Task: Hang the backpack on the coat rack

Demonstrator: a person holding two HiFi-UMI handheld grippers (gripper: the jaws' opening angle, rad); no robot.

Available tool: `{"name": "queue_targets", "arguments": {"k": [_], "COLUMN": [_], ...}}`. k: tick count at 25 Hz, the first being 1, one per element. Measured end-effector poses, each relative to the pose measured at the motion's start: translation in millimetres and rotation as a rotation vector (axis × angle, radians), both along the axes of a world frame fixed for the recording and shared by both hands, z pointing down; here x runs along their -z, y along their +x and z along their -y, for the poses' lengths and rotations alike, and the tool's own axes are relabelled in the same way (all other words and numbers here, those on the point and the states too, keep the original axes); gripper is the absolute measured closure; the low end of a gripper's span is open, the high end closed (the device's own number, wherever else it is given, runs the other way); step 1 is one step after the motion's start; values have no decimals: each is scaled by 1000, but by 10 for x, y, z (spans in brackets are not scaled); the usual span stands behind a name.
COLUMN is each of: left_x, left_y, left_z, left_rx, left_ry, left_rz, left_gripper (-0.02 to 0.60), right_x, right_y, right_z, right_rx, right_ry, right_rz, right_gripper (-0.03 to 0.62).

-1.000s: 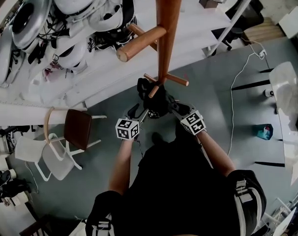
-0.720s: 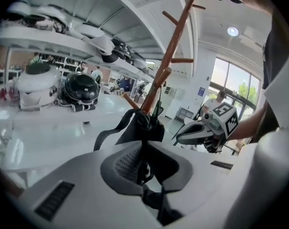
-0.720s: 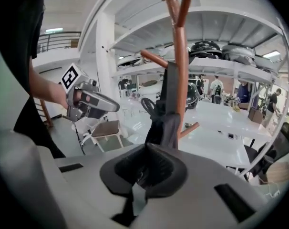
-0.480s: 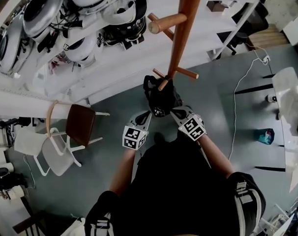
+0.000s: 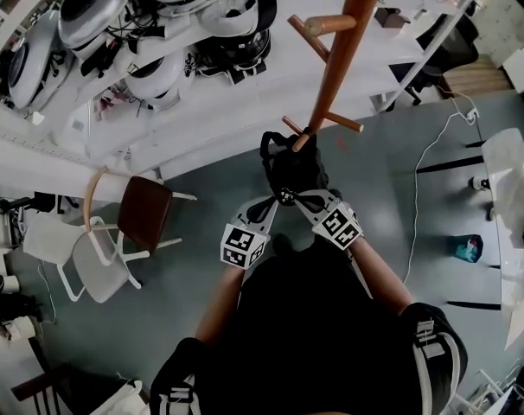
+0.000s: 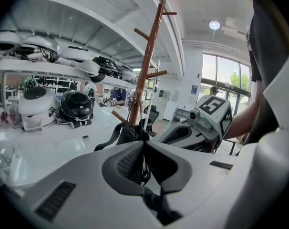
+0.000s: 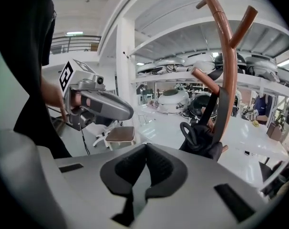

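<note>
the left claw [image 6: 143, 147] is closed tight, pad against pad, with only a thin dark line down the seam, and i can't tell whether that is a stray end of strap or just the gap. the right claw [image 7: 145, 149] is closed too and plainly has nothing in it. just beyond the left claw's tips, and up and off to the right of the right claw's, the backpack [image 5: 295, 169] hangs as a small dark bundle against the pole of the coat rack [image 5: 348, 37]. it seems to be caught by a strap on the lower peg [image 5: 305, 135]. from above, both claws point in at the bottom of the pack, close under it. neither looks to be carrying its weight, so to my eye the hanging is done and what remains is to back the hands off and see that it stays. a second ago the claws sat up along either side of the pack, right at the peg; now they lie a little further back toward the person, with the pack ahead of them on the same peg. the rack, the desk [image 5: 201, 119] beyond it and the chair [image 5: 145, 216] off to the left claw's left sit differently in the picture, which looks like the head moving, not the room.
</note>
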State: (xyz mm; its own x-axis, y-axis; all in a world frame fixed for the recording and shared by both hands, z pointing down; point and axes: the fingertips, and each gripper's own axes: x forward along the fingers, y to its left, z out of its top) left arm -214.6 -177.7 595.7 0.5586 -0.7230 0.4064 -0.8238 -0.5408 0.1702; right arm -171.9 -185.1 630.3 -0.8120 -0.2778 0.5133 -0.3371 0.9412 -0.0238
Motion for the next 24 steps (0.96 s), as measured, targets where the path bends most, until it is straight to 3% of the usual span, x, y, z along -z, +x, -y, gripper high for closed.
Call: {"name": "queue_targets", "arguments": {"k": [9, 13, 24], "left_x": [-66, -44, -153], "left_y": [-269, -341, -459], "left_z": [-244, -305, -424], "left_rx": [20, 40, 57], "left_ry": [-13, -30, -47], "left_rz": [-10, -86, -67], "left_gripper": [549, 550, 549], "right_x": [-31, -68, -145], "right_y": [-89, -104, -99], "right_z": [-60, -78, -110], "right_rx": [-18, -31, -59], "right_ry": [-11, -12, 0], "right_rz": [8, -4, -28], "right_gripper": [580, 580, 579]}}
